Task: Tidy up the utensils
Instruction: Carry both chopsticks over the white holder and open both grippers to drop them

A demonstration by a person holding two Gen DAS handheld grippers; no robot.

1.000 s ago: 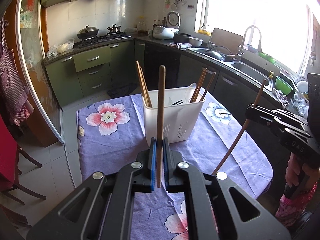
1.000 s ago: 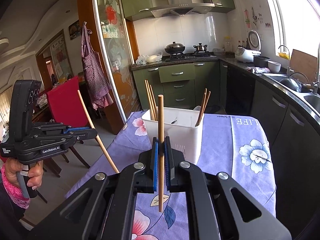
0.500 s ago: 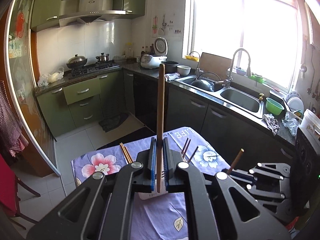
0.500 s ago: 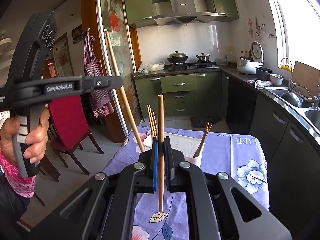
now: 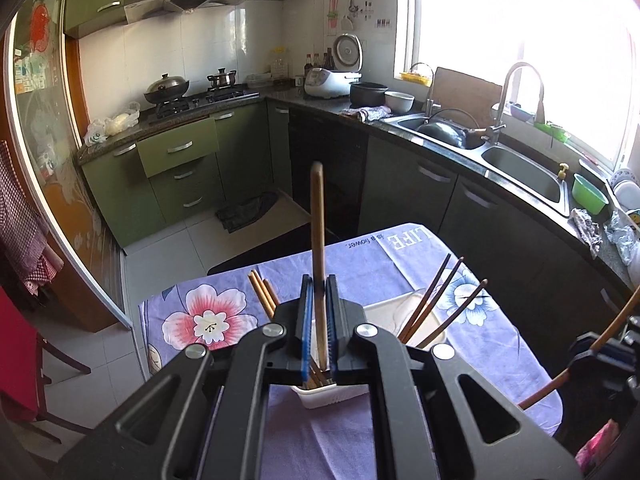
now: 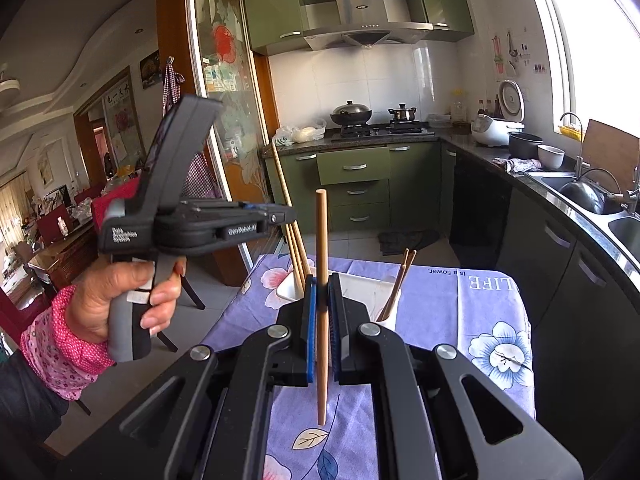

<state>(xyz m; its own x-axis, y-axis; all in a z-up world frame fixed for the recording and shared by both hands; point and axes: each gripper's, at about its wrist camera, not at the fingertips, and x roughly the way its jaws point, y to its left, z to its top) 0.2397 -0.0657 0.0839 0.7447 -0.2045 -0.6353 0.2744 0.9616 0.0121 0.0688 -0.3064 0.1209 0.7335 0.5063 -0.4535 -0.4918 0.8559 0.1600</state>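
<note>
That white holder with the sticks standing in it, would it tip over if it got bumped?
Possibly. The white holder looks like light plastic on a loose cloth, so a nudge might slide it. Its chopsticks lean outward above the rim, so knocking those would probably tip it more easily.

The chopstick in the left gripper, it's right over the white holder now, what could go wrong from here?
1. The left gripper pinches its chopstick low, so the long top could swing or slip in the grip.
2. The white holder already holds angled chopsticks; the lowered tip might catch them or the rim and tip the holder.
3. The right gripper clamps another chopstick close by; the two could knock together.
</note>
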